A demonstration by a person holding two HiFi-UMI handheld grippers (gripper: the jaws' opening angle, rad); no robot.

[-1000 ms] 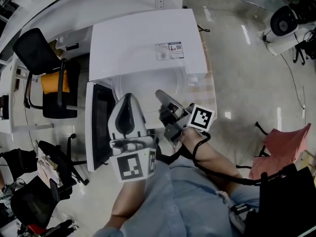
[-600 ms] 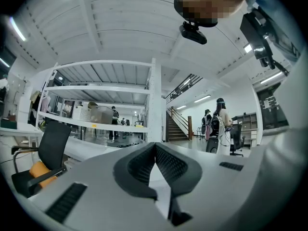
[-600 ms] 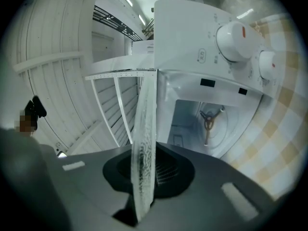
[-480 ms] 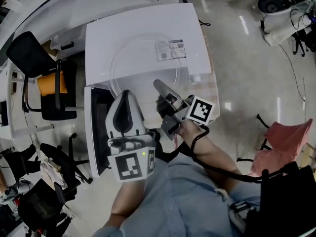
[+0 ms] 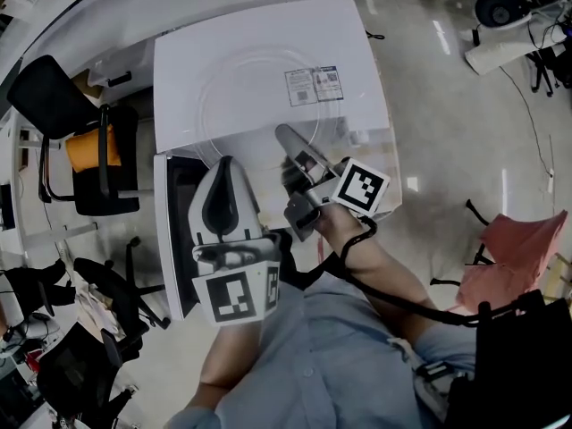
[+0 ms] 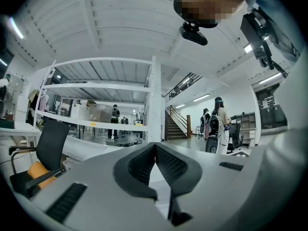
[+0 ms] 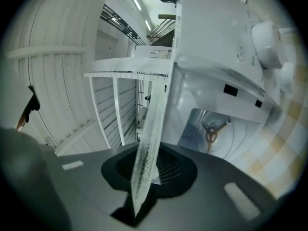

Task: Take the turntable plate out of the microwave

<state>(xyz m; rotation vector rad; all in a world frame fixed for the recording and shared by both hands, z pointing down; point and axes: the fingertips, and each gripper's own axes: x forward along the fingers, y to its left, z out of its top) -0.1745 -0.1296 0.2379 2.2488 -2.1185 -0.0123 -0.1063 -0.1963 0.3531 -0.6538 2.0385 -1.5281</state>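
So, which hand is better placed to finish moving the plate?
Right. The right gripper has the plate rim between its jaws, which have just been opening, and the plate lies over the microwave top. The left gripper is shut and empty, beside the open door.

Microwave (image 5: 268,34) cavity (image 7: 226,138) stands open on the near side, with a small hub (image 7: 210,131) on its floor. The open door (image 5: 179,239) bars the near left. The turntable plate (image 5: 241,96) spans the microwave's top. A chair (image 5: 89,141) crowds the left. The floor (image 5: 447,132) on the right is passable.
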